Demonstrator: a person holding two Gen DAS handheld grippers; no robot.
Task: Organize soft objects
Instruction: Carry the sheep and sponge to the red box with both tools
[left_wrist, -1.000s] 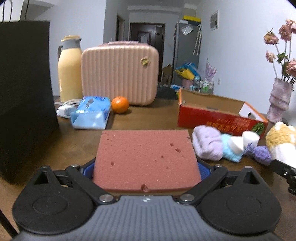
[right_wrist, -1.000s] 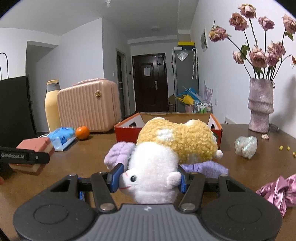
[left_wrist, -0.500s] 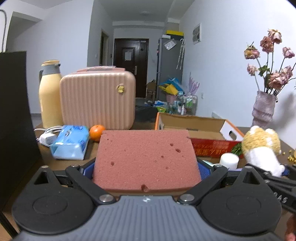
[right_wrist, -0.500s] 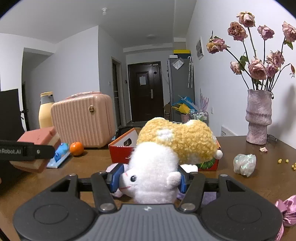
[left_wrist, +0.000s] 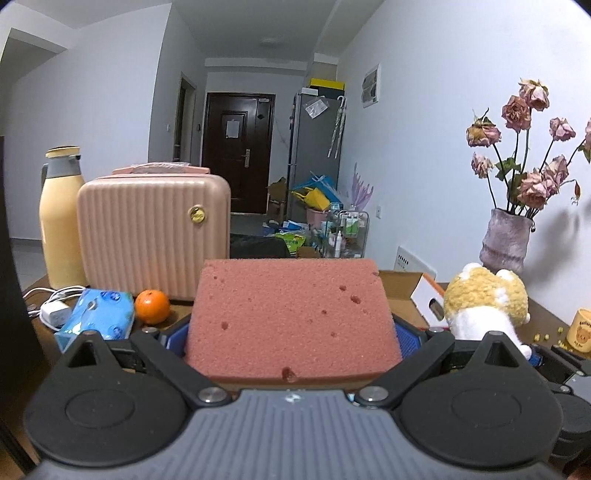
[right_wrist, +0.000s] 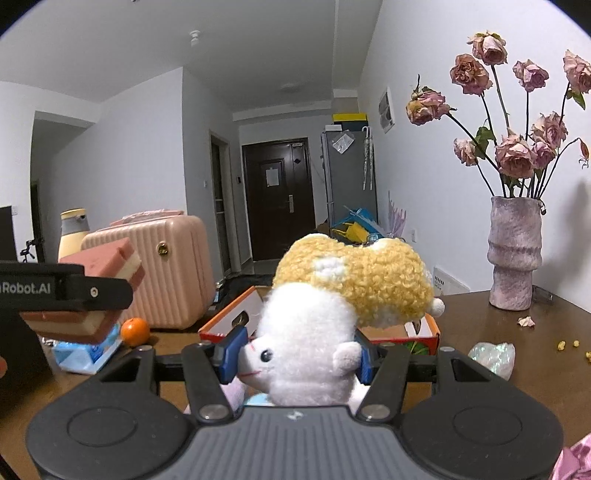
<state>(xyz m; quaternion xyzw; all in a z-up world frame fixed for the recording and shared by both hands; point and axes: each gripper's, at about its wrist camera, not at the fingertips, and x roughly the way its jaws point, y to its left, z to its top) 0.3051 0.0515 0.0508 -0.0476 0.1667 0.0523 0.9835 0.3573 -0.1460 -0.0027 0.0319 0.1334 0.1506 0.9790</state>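
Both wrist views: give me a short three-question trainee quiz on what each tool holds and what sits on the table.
1. True or false: the left tool is shut on the sponge.
2. The right tool holds: A) orange B) plush toy C) vase
3. Which fruit lies beside the pink case?

Key: 1 true. 2 B, the plush toy. 3 the orange.

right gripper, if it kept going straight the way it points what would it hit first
Probably the red box. The right gripper, shut on the plush toy, points slightly down across the table toward it; depth is hard to judge.
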